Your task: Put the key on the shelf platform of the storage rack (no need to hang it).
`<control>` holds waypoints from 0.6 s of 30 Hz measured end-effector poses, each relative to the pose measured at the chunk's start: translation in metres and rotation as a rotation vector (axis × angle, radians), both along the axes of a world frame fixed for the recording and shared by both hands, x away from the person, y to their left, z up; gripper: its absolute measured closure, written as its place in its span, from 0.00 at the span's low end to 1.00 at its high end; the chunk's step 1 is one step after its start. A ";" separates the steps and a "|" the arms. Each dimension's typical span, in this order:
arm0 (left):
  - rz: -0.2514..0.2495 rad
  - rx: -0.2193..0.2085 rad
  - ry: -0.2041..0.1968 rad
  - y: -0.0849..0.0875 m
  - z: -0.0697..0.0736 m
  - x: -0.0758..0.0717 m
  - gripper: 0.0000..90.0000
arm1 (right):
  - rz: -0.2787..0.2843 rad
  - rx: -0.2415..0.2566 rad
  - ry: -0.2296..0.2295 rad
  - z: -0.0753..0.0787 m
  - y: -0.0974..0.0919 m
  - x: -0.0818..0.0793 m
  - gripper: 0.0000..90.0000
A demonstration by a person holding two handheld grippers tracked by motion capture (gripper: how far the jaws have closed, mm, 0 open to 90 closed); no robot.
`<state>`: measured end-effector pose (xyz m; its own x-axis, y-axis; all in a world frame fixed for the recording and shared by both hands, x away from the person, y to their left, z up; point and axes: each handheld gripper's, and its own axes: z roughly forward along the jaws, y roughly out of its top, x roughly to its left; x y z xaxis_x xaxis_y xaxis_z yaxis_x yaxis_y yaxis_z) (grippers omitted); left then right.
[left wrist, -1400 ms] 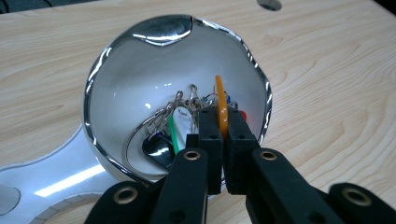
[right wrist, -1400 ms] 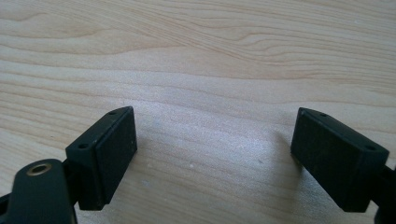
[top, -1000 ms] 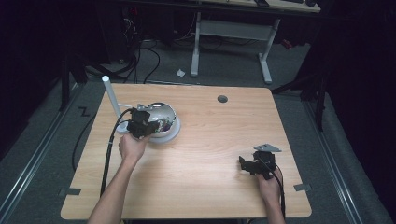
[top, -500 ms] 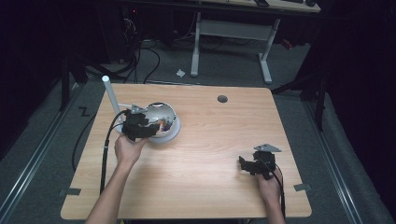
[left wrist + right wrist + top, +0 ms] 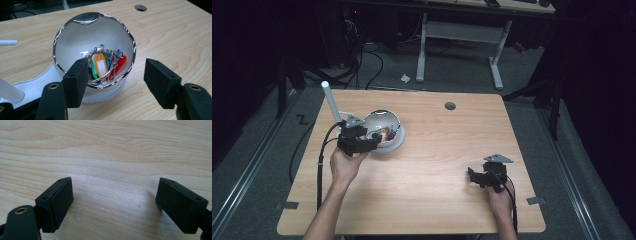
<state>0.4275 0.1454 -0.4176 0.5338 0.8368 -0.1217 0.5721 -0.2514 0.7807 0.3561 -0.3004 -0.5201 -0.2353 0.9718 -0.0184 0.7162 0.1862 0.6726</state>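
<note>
Reaching step, by judgement: left tool (image 5: 117, 68) poised just before the open mouth of the bowl (image 5: 95, 17), with nothing gripped yet. Stood with jaws wide apart, one pad right at the near rim of the bowl, the other clear of its side. In the high view, looked to be touching or almost touching the near edge of the bowl (image 5: 382, 120); could not tell which.

Inside the bowl, held a bunch of key tags (image 5: 100, 66): orange, green, red and some others, joined by metal rings and a short chain, lying low against the near wall. Sat tilted on a white base (image 5: 37, 82), mouth turned toward the left tool. Noted also a white rod (image 5: 331, 102), standing just beside the bowl on its far left.

Next move, probably: to go forward and down into the bowl, to narrow the jaws enough to fit both within the rim, then to close on one tag or ring. Called for care, because of the inward-curving mirror wall and the tangled tags; some risk of pulling out more than one together.

As for the right tool (image 5: 473, 176): rested well apart from the bowl, to its near right, low over the bare bench (image 5: 112, 150), jaws wide apart and empty.
</note>
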 end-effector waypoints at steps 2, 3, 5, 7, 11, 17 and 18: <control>-0.002 -0.006 -0.005 0.001 0.002 -0.004 0.40 | 0.000 0.000 0.000 0.000 0.000 0.000 0.16; -0.002 -0.007 -0.007 0.002 0.002 -0.006 0.39 | 0.000 0.000 0.000 0.000 0.000 0.000 0.16; -0.004 -0.017 -0.014 0.003 0.004 -0.010 0.39 | 0.000 0.000 0.000 0.000 0.000 0.000 0.16; -0.002 -0.026 -0.022 0.005 0.005 -0.014 0.39 | -0.001 0.001 0.001 0.000 0.000 0.000 0.16; -0.001 -0.047 -0.025 0.006 0.004 -0.020 0.38 | -0.001 0.001 0.001 0.000 0.000 0.000 0.16; -0.001 -0.063 -0.015 0.008 0.001 -0.027 0.37 | -0.001 0.001 0.001 0.000 0.000 0.000 0.16; -0.001 -0.063 -0.016 0.009 0.001 -0.028 0.37 | -0.001 0.001 0.001 0.000 0.000 0.000 0.16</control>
